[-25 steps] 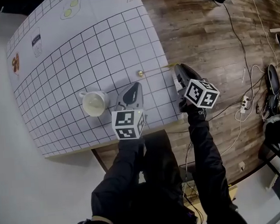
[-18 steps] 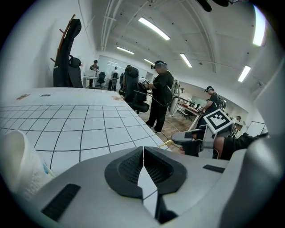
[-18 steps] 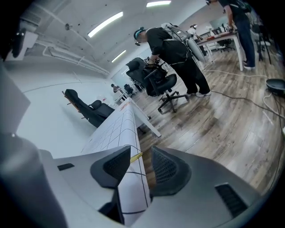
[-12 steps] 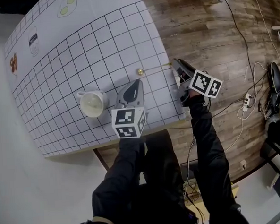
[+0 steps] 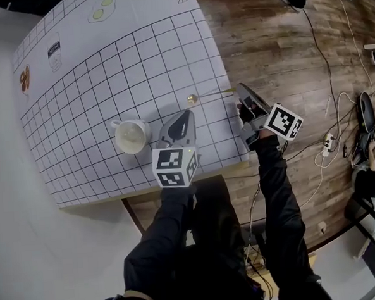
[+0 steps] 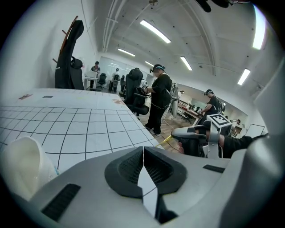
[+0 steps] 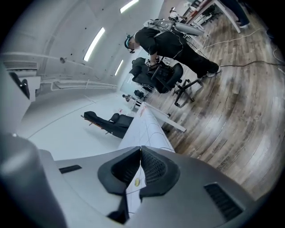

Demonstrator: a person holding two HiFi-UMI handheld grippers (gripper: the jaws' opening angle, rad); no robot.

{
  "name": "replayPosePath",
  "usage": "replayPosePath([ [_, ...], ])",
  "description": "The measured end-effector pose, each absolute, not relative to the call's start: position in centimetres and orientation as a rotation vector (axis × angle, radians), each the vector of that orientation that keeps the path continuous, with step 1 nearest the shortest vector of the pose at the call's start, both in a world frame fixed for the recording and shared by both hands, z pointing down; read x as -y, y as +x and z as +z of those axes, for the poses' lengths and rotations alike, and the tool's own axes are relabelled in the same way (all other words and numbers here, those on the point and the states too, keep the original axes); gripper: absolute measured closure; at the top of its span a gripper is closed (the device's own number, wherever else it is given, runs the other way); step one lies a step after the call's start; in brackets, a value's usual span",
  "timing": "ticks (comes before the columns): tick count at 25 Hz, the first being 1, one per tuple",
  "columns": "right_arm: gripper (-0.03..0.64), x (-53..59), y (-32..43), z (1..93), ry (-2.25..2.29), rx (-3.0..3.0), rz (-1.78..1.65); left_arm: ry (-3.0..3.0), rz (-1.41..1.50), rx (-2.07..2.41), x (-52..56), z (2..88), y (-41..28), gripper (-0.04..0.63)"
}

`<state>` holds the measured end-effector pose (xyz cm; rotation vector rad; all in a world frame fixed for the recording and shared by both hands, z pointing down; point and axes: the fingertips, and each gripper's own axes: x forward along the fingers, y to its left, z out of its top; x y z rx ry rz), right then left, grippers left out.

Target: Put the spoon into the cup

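Gold, slim metal spoon (image 5: pixel 192 99) pinched by its handle in the right gripper (image 5: pixel 240 94) at the table's (image 5: pixel 138 67) right edge; left gripper (image 5: pixel 183 115) closed, empty (beside the white ceramic cup (image 5: pixel 131 137)); carrying and dropping in remain.

Cup (image 5: pixel 130 136) on table (image 5: pixel 106 69), spoon (image 5: pixel 209 95) right of it

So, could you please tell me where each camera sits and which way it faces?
Head view: on the person's head, facing steeply down at the table, cup and spoon; both sleeves, the left gripper and the right gripper show.
Left gripper view: on the left gripper, facing along its shut jaws, low across the table; the right gripper shows.
Right gripper view: on the right gripper, facing along the table's edge, jaws shut on the spoon.
Shared: head and left gripper views both show cup and right gripper.
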<state>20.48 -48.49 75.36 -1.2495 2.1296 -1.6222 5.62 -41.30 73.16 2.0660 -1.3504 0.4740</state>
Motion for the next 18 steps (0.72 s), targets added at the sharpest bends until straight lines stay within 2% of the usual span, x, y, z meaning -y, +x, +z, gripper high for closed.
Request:
replayPosePath([
  [9, 0.592, 46.9, 17.8, 69.1, -1.188, -2.083, -1.54, 2.051, 0.42, 1.39, 39.8, 70.1, 2.8, 0.56],
  [18, 0.592, 45.1, 10.4, 64.5, -1.084, -2.23, -1.494, 2.007, 0.378, 1.478, 37.8, 67.5, -2.5, 0.56],
])
